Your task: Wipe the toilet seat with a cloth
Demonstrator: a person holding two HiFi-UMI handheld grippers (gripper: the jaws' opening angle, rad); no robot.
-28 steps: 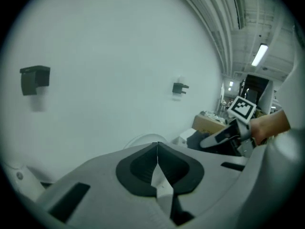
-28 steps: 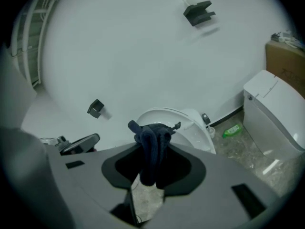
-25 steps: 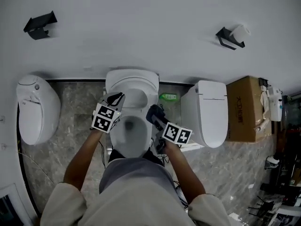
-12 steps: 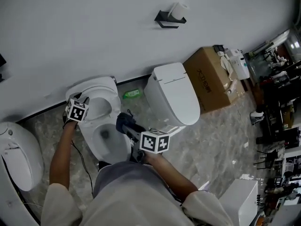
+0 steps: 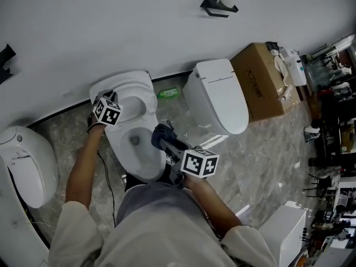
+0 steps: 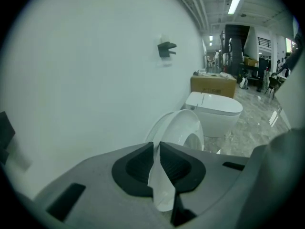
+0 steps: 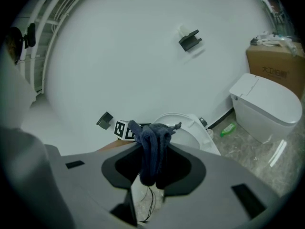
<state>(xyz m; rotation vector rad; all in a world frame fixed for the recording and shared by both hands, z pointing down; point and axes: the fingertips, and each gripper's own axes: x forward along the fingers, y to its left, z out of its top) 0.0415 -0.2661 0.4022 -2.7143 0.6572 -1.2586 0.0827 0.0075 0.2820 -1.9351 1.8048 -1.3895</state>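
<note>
A white closed toilet [image 5: 28, 163] stands at the left edge of the grey marble floor [image 5: 261, 149]. The left claw [image 5: 110, 100] is closed on the edge of the white oval toilet seat [image 5: 146, 98]. In the left gripper view, the thin white rim is pinched between the two jaws. The seat is tilted up over the white ceramic bowl [image 5: 139, 157], which is set against the floor's wall edge. The right claw [image 5: 166, 141] is clamped on a bunched dark blue cloth [image 5: 160, 131] at the bowl's right rim, apart from the seat. Contact between cloth and rim cannot be determined. A green plastic bottle [image 5: 168, 93] lies along the wall edge, between the open toilet and a second white toilet with its lid shut [image 5: 219, 96]. A brown cardboard box [image 5: 267, 79] stands just beside that toilet.
</note>
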